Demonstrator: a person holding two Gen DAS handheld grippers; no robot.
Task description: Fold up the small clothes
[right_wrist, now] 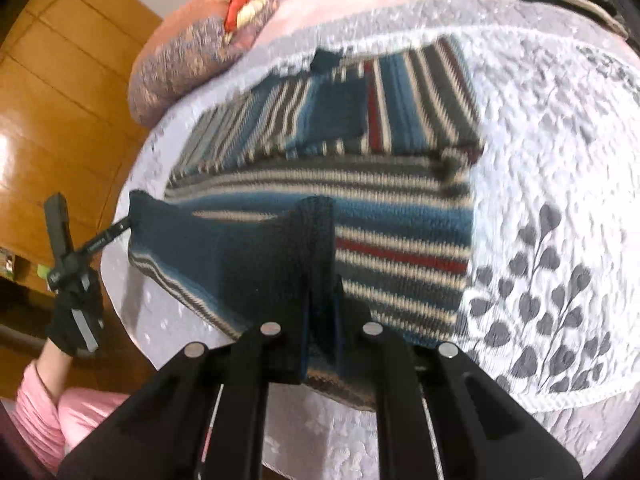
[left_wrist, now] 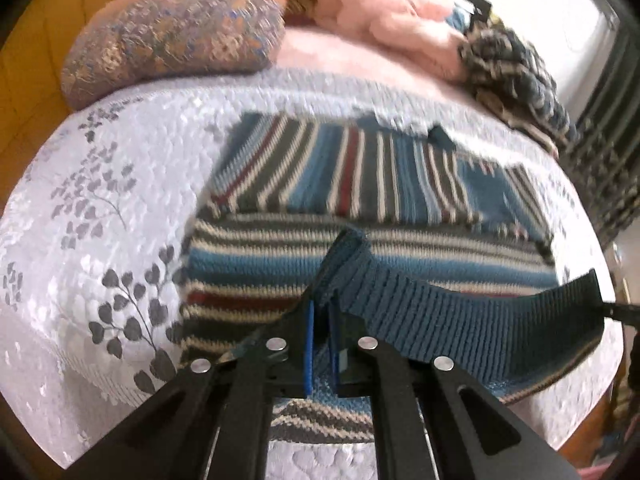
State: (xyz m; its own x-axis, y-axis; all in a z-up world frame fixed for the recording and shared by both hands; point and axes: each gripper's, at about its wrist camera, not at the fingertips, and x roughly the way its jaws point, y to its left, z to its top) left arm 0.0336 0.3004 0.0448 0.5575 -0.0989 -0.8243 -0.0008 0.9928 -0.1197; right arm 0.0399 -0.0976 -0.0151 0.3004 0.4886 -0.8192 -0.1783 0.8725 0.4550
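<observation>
Hem (left_wrist: 460,304) of the striped sweater (left_wrist: 360,184) is lifted off the bed (left_wrist: 100,208) and stretched between my two grippers, and that is what the next move turns on. My left gripper (left_wrist: 322,308) has its fingers closed on a bunched fold of the blue ribbed band. My right gripper (right_wrist: 320,292) is clamped on the same band further along; in the left view I can just see its tip at the band's far right end. In the right view the left gripper (right_wrist: 96,240) shows off to my left, held by a gloved hand (right_wrist: 74,320) with a pink sleeve (right_wrist: 36,408) behind it.

Everything else of the sweater lies straight ahead of both sets of fingers, flat on the bed, stripes running across near me and lengthwise further out, with what I take for a sleeve folded over the body. The hem's long axis runs left to right between the grippers. I judge the fold should carry it forward, away from me, with both hands level.

Bed is a soft white quilt with grey leaf print. Pillows (left_wrist: 172,40) and a pink blanket (left_wrist: 392,16) sit beyond the sweater; wooden floor (right_wrist: 52,100) shows to the left.
</observation>
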